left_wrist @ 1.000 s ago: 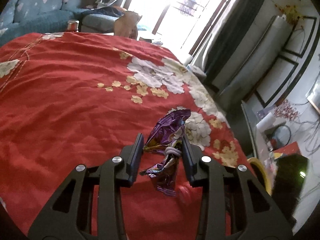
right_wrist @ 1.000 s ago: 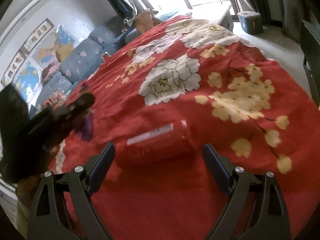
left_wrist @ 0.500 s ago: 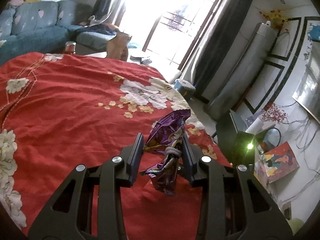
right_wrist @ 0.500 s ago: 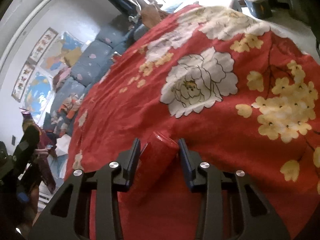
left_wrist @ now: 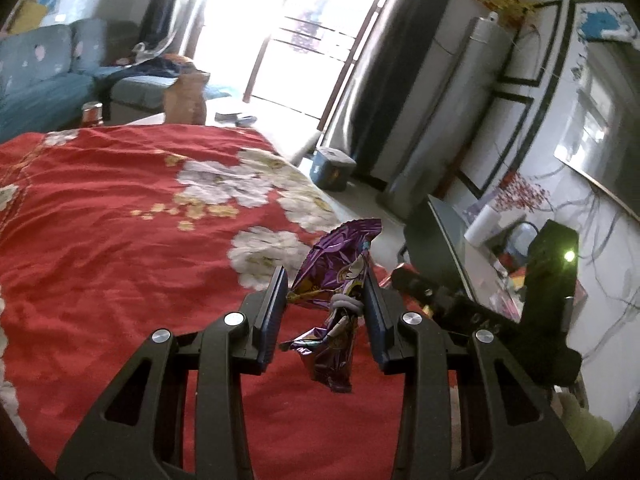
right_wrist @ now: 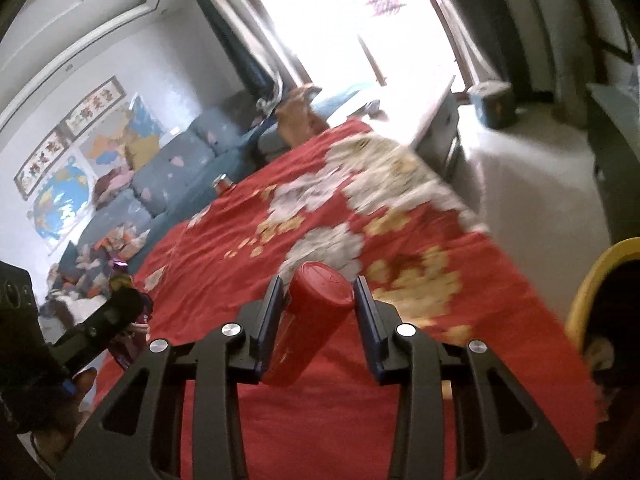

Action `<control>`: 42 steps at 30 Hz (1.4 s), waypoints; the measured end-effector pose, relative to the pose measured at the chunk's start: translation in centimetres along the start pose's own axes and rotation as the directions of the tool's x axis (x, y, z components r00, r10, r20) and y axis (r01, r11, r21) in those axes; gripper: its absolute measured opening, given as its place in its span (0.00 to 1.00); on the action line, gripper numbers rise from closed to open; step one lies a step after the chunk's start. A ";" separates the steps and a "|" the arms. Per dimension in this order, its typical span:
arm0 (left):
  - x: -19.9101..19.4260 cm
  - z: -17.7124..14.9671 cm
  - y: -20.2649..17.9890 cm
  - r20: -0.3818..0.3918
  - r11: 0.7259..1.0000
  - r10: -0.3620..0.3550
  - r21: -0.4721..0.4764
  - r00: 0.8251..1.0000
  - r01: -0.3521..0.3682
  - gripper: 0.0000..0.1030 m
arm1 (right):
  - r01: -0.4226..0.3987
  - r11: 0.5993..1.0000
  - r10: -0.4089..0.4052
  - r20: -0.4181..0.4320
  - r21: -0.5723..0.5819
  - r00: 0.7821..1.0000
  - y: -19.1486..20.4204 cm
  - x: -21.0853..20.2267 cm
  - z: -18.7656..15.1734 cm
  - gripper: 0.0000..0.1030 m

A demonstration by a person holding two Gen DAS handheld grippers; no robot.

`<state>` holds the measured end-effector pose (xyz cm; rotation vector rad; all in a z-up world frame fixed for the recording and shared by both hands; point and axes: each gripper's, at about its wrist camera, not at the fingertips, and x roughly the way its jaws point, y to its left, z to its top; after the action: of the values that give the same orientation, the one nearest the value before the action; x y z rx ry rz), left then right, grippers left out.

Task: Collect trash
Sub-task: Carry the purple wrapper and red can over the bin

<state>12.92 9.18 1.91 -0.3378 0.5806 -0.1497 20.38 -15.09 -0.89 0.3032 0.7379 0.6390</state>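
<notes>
**Operator A:** State the current step.

**Operator B:** Both items are picked up; the transfer to a bin is in hand. The left gripper (left_wrist: pixel 325 308) is clamped on the purple snack wrapper (left_wrist: pixel 340 280), which hangs between the pads above the near right part of the bed (left_wrist: pixel 100 240). The right gripper (right_wrist: pixel 316 312) is clamped on the red can (right_wrist: pixel 308 320), held tilted with its end pointing away, clear of the red floral bedspread (right_wrist: pixel 320 432) near the bed's right edge.

**Operator A:** What does the next move call for?

**Operator B:** In my judgement, carry both items off the right edge of the bed to a receptacle, position each above its opening, then part the pads. A yellow-rimmed container (right_wrist: pixel 588 288) shows beyond that edge in the right wrist view; it may be the bin, but only part of its rim is in view, so confirm before release. Keep the can gripped firmly: its smooth round wall could slip. The wrapper is light and crumpled, and may cling to a pad on release.

**Operator A:** Differences from the earlier frames?

**Operator B:** A second ago the right gripper stood wide apart with the can lying on the bedspread between its fingers. Its jaws have just been closing and now press on the can, which is lifted. The left gripper held the wrapper throughout, unchanged. Both views now show more of the room and less of the bed, consistent with both hands rising.
</notes>
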 end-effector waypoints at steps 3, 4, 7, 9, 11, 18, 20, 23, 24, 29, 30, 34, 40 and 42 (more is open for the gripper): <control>0.6 -0.3 -1.7 -0.010 0.999 -0.020 0.032 1.000 0.020 0.29 | 0.033 0.999 -0.033 0.040 0.005 0.999 -0.9 -1.7 0.4 0.33; 0.8 -0.4 -2.3 -0.013 0.999 -0.026 0.042 1.000 0.026 0.29 | 0.045 0.999 -0.046 0.058 0.012 0.997 -1.6 -2.7 0.4 0.33; 1.4 -0.6 -3.6 -0.024 0.997 -0.040 0.063 0.999 0.042 0.29 | 0.069 0.997 -0.071 0.091 0.025 0.993 -2.8 -4.5 0.3 0.33; 1.6 -0.8 -4.6 -0.030 0.995 -0.050 0.085 0.998 0.052 0.29 | 0.082 0.996 -0.085 0.110 0.037 0.990 -3.7 -5.4 0.4 0.33; 1.7 -1.0 -5.6 -0.037 0.993 -0.061 0.099 0.997 0.065 0.29 | 0.095 0.994 -0.101 0.127 0.049 0.987 -4.6 -6.6 0.3 0.33; 2.4 -1.7 -8.5 -0.062 0.984 -0.089 0.150 0.994 0.097 0.29 | 0.142 0.985 -0.158 0.184 0.093 0.970 -7.3 -10.1 0.0 0.33; 2.6 -1.9 -9.4 -0.068 0.981 -0.096 0.164 0.993 0.106 0.29 | 0.157 0.983 -0.174 0.196 0.100 0.965 -8.1 -10.9 -0.1 0.33; 2.9 -2.2 -10.6 -0.077 0.976 -0.106 0.185 0.991 0.119 0.29 | 0.189 0.976 -0.210 0.216 0.110 0.954 -9.3 -12.0 -0.2 0.33; 3.0 -2.3 -10.9 -0.079 0.974 -0.109 0.191 0.991 0.123 0.29 | 0.195 0.974 -0.217 0.220 0.117 0.951 -9.8 -12.4 -0.3 0.33; 3.8 -3.0 -12.9 -0.107 0.965 -0.129 0.216 0.986 0.149 0.29 | 0.228 0.960 -0.262 0.235 0.162 0.936 -12.6 -13.8 -0.4 0.33; 4.0 -3.2 -13.3 -0.114 0.963 -0.135 0.220 0.984 0.157 0.29 | 0.234 0.958 -0.270 0.237 0.168 0.933 -13.1 -14.2 -0.5 0.33; 4.8 -3.8 -15.1 -0.138 0.952 -0.150 0.247 0.979 0.181 0.29 | 0.267 0.945 -0.309 0.247 0.188 0.919 -14.5 -15.3 -0.8 0.33; 6.1 -4.6 -17.6 -0.167 0.938 -0.168 0.276 0.972 0.210 0.29 | 0.316 0.924 -0.365 0.254 0.214 0.895 -16.9 -16.8 -1.6 0.32; 6.7 -4.9 -18.5 -0.179 0.932 -0.174 0.286 0.968 0.221 0.29 | 0.330 0.917 -0.382 0.256 0.223 0.888 -17.6 -17.2 -1.7 0.32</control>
<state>14.87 -10.96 1.18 -0.0836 0.6623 -0.4584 17.04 -39.56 -1.26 0.4020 0.5408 0.1696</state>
